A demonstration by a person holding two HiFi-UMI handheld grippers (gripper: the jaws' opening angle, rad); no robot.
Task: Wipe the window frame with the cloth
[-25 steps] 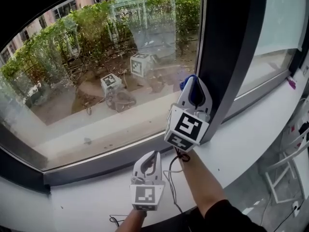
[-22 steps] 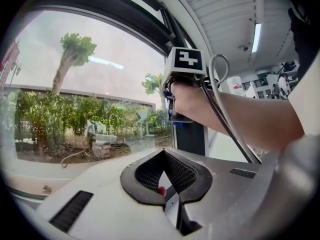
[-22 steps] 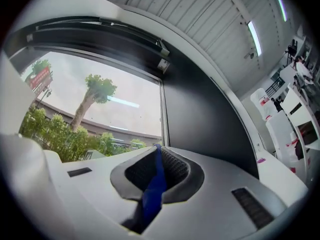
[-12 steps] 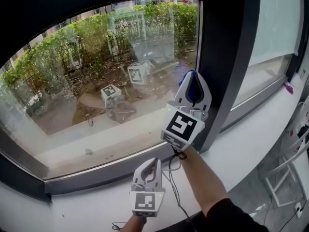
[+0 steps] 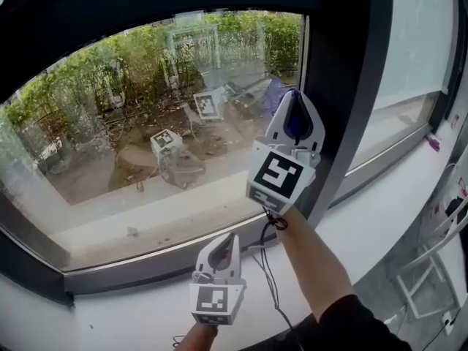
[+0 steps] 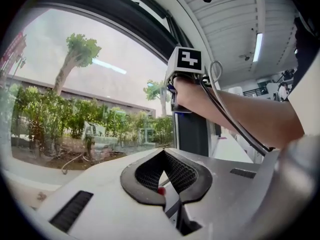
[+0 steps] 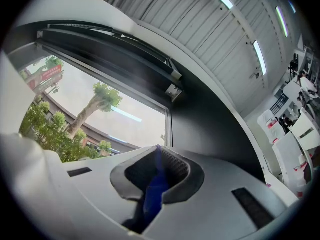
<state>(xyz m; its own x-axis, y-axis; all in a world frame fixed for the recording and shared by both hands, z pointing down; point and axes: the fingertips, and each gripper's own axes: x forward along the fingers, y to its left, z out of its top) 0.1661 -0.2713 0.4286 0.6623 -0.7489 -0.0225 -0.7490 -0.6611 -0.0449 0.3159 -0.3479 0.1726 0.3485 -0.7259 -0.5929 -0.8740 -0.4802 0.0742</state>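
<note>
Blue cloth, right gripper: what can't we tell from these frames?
- Extent of the cloth: the right gripper view shows only a strip pinched between the jaws. In the head view the body of the right gripper covers all but a blue sliver.
- Contact between cloth and window frame: hidden behind the gripper in the head view, and the right gripper view does not settle it.
- Dirt on the frame: too dark in both views.

Only a blue strip of the cloth [image 5: 295, 126] shows between the closed jaws of the right gripper [image 5: 292, 97], whose body hides whether the cloth touches the dark window frame [image 5: 344, 86]. The hand holding the left gripper [image 5: 228, 240] is cut off at the bottom edge of the head view. A purple object [image 5: 431, 143] on the sill [image 5: 380, 210], far right, is too small to identify.
</note>
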